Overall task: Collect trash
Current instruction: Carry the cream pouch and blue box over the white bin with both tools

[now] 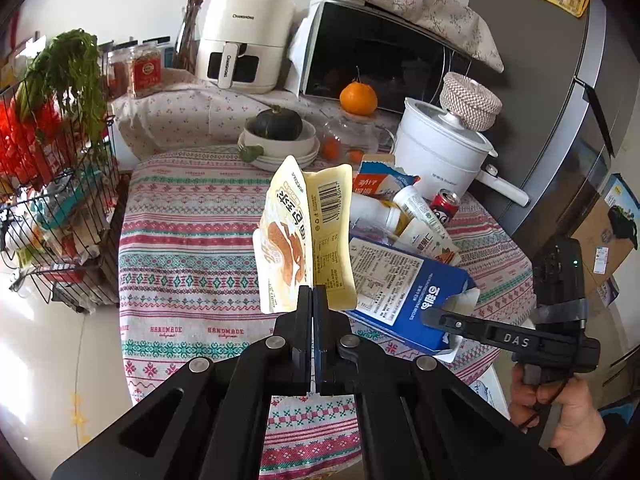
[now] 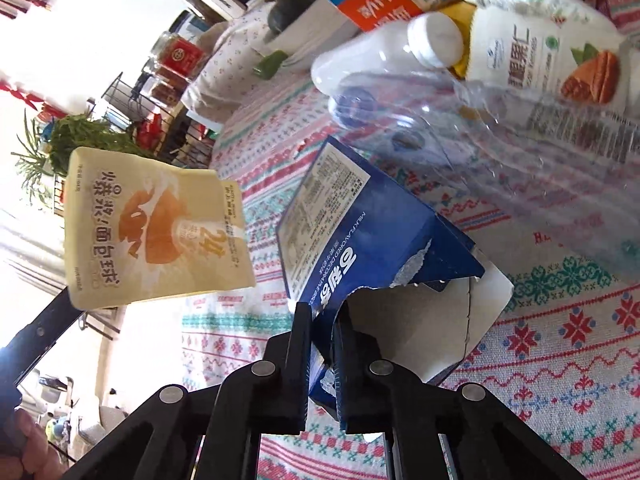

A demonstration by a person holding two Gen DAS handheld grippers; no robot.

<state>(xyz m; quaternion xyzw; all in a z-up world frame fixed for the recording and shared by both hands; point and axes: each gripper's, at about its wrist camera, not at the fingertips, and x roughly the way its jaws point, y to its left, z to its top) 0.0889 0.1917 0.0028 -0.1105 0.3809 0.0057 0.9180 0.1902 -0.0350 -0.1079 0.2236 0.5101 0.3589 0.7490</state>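
Holding a yellow bread wrapper [image 1: 308, 236] clear above the bench [image 1: 192, 264], the left tool [image 1: 312, 300] has its jaws pressed together on the wrapper's lower edge. The right tool [image 2: 324, 320] is closed on the torn near flap of the blue carton [image 2: 360, 240], which appears to rest on the cloth. So two pieces are in hand, neither yet binned; no bin shows in either view. Left on the bench's far right are a white bottle [image 1: 380, 210], a nut-milk bottle [image 1: 424, 216], a red can [image 1: 445, 206], an orange-and-white carton [image 1: 380, 178] and a crumpled clear bottle [image 2: 460, 136]. Most of the collecting looks still ahead.
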